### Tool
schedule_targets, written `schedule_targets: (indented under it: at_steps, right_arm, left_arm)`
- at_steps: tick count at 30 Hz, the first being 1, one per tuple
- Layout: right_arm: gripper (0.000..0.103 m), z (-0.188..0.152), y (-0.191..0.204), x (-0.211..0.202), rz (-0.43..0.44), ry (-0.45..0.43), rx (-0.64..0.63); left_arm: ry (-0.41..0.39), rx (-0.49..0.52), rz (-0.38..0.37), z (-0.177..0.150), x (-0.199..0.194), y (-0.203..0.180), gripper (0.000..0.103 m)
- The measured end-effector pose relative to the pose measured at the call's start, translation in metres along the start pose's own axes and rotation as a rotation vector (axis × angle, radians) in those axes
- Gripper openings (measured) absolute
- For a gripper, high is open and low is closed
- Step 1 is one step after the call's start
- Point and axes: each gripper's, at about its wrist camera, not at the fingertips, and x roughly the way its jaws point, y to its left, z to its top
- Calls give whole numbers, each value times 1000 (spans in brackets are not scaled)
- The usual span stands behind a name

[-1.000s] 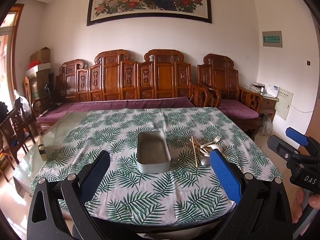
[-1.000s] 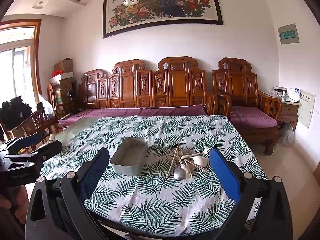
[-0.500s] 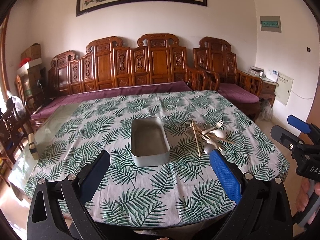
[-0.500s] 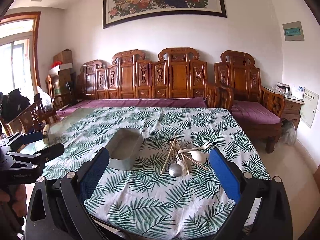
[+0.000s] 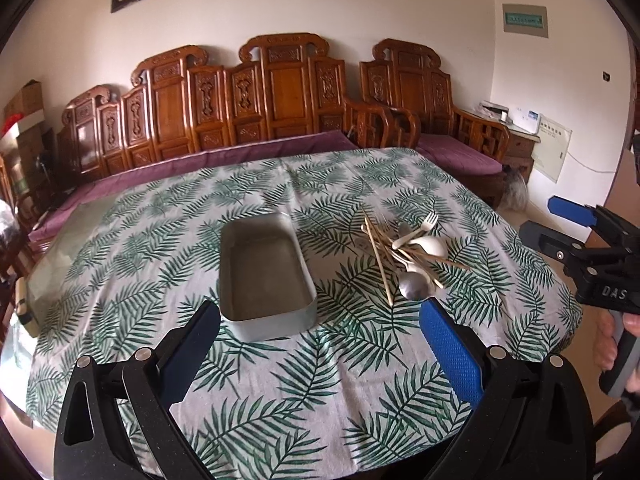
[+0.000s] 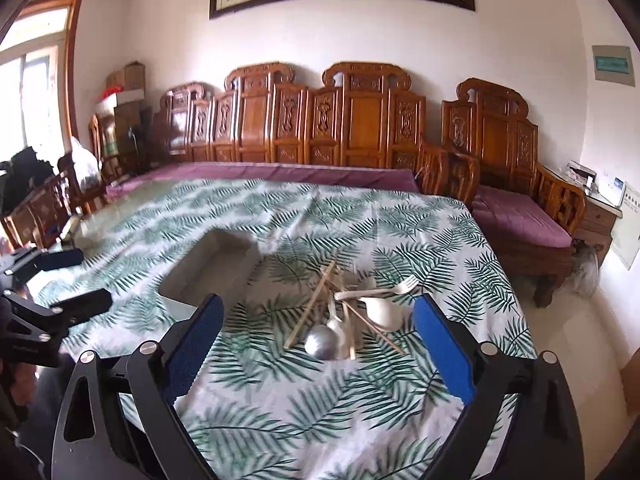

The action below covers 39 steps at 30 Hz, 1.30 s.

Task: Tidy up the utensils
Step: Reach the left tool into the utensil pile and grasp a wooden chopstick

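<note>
Nearest the cameras, both tongs are spread wide with nothing between the pads. The left gripper [image 5: 320,344] hangs over the tablecloth [image 5: 288,380] just short of the near end of the metal tray [image 5: 264,272]. The right gripper [image 6: 316,336] lines up with the heap of utensils to the right of that tray; its jaws have just been closing a touch, but there's nothing between them yet and they stand far apart.

Next out is the tray itself, long side running away from the cameras, and as far as I can see it's totally empty.

Right of the tray sits the utensil pile [image 6: 352,320], all tangled: a metal spoon [image 6: 322,342] at the near end, wooden chopsticks [image 6: 316,304] crossed over everything, a white soup spoon [image 6: 384,312], and a white fork [image 6: 400,290] at the far side.

Beyond the tray, just the carved wooden sofa [image 5: 260,96] and the wall.

So progress-wise: basically zero. Nothing's sorted, every piece has yet to go in. My guess is the first grab comes off the pile's near end.
</note>
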Motion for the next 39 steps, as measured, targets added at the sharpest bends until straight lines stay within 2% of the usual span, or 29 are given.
schedule_targets:
  at_steps: [4,9,16,18,20,27,29,33,35,39]
  right_arm:
    - [93,-4,-16,31,17,41,-8]
    - [85,-11,-37,73,21,93,-10]
    - [84,-22,-61,114,12,148,-4]
    - [84,-28,-66,124,32,162,-13]
    - [84,-32,-69,130,27,180,-14]
    - [84,-38,-87,140,12,205,36]
    - [82,-38,-91,143,9,212,51]
    - [78,-34,-99,152,-4,229,79]
    - [78,-31,-100,156,-9,231,78]
    - [78,-26,-100,164,-17,240,67]
  left_arm:
    - [36,8,-34,2,27,-5,97]
    - [73,7,-78,5,58,-13,95]
    - [132,32,-134,14,103,-33,83]
    - [148,32,-151,16,115,-38,78]
    - [167,33,-162,19,132,-44,69]
    - [225,41,-188,28,187,-61,49]
    - [256,46,-190,29,208,-65,35]
    - [294,53,-186,29,234,-69,32]
    - [311,45,-184,30,245,-69,27]
    - [341,27,-186,32,264,-68,22]
